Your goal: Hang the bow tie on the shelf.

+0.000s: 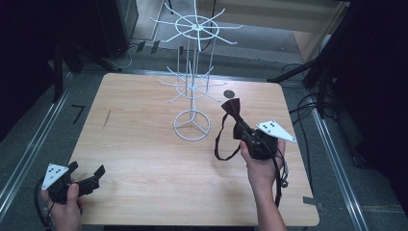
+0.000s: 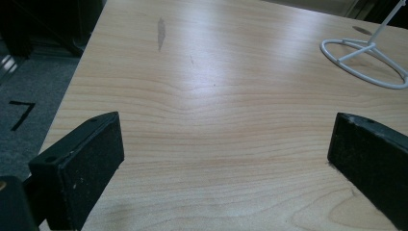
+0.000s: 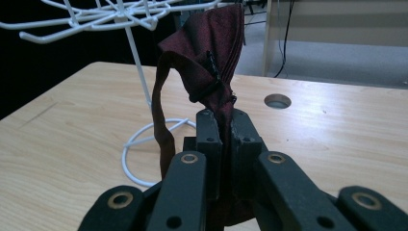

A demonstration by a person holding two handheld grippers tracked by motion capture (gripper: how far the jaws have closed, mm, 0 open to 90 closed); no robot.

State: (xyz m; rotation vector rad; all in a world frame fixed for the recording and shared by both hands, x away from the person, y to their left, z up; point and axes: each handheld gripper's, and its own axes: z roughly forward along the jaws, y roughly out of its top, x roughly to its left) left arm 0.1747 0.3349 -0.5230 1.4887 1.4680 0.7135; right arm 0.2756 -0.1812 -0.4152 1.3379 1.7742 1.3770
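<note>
A dark red bow tie (image 1: 232, 108) (image 3: 211, 57) with a thin strap (image 1: 219, 142) hangs above the wooden table (image 1: 144, 159), right of a white wire display stand (image 1: 192, 72). My right gripper (image 1: 239, 129) (image 3: 225, 120) is shut on the tie's middle, and the tie's upper wing sticks up past the fingertips. Its strap loops down on the left side. Near the table's front left corner my left gripper (image 1: 89, 175) (image 2: 226, 159) is open, low over bare wood with nothing between its fingers (image 2: 91, 159).
The stand's round wire base (image 1: 192, 125) (image 2: 365, 60) rests mid-table, with hooked arms spreading out at two levels above it (image 3: 96, 19). A round cable hole (image 1: 229, 94) (image 3: 277, 101) is near the far edge. Cables lie on the floor at the right.
</note>
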